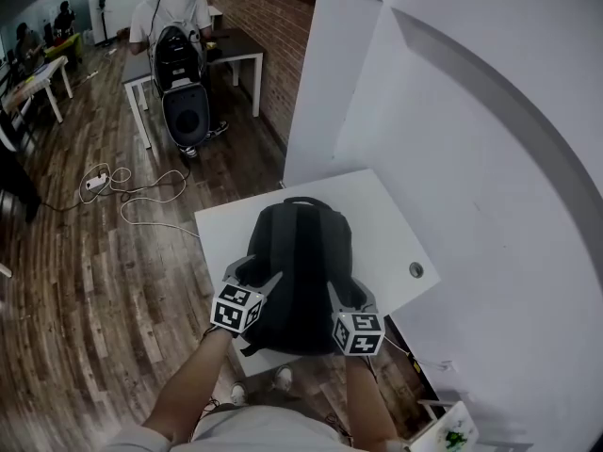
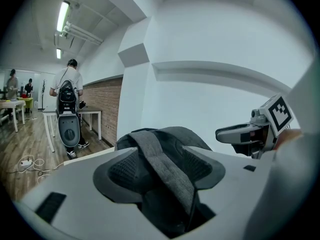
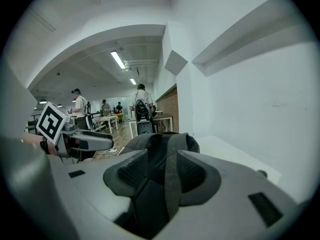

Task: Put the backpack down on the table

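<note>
A dark grey backpack lies flat on the white table, its straps facing up and its near end over the table's front edge. My left gripper sits at the pack's near left corner and my right gripper at its near right. In the left gripper view, a grey shoulder strap runs between the jaws of the left gripper, and the pads stand apart from it. In the right gripper view, the other strap passes likewise between the spread jaws of the right gripper.
A white wall rises close behind and to the right of the table. A cable grommet sits in the tabletop at the right. On the wooden floor to the left lies a coiled cable. A person stands at a far table.
</note>
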`<state>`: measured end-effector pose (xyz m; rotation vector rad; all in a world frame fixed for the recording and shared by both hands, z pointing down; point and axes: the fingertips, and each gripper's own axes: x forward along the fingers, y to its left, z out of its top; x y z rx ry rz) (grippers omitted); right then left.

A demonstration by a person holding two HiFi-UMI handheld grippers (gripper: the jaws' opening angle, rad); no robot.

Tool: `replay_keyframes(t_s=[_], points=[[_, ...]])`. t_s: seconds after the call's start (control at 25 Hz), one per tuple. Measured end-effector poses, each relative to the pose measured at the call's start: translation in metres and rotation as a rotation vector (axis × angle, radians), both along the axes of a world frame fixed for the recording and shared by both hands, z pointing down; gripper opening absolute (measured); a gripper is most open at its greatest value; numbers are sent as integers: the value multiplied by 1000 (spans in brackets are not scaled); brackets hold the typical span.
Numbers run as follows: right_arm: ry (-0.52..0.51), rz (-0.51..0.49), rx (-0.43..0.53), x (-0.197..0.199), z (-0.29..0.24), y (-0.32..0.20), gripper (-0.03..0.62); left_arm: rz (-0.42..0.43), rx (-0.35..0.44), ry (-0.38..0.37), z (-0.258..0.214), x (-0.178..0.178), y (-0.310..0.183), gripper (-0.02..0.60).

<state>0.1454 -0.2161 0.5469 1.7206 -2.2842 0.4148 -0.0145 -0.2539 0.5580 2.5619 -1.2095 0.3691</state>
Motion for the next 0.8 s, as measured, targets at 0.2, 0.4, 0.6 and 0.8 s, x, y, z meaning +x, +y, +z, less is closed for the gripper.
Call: replay_keyframes(t_s=[0.2,0.4,0.6,0.8], points=[[0,20,13,4,-4,11,132,-36,28,17,-7,-1,8,194],[-14,30,29,9,-9,23,82,-37,45,37,-12,5,18,63],[-37,20,68,10,-28,29,58,-53,53,70,-23,5,28,18],[-35,-9,131,-1,-57,32,55,-106,91,80,-43,-10,36,18]])
